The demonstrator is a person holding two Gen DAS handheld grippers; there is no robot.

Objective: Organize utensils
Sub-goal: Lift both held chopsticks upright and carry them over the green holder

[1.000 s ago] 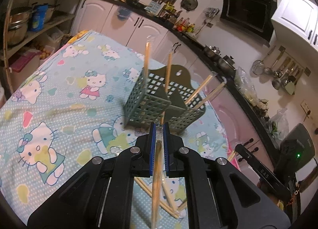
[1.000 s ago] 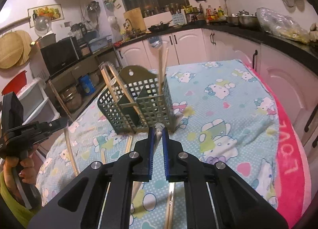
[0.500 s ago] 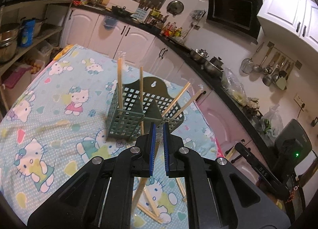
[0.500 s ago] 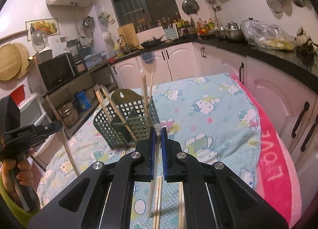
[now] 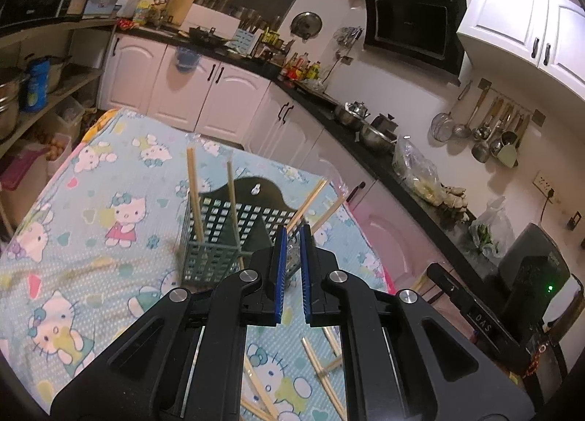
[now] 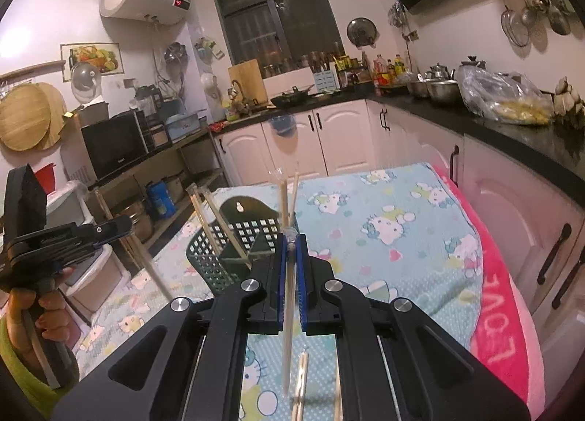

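With a chopstick [image 6: 289, 296] clamped in the right tool [image 6: 291, 243] and another [image 6: 150, 267] in the left tool [image 5: 291, 238], both need lowering into the basket [image 5: 219, 238] mid-table.

Green basket [image 5: 219, 234] upright, chopsticks [image 5: 193, 194] leaning inside; others [image 5: 314, 359] loose on cloth.

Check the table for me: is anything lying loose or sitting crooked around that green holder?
Yes. Several wrapped chopsticks lie scattered and crossed on the tablecloth in front of the green holder, not yet sorted. The ones already in the holder lean outward at different angles rather than standing straight.
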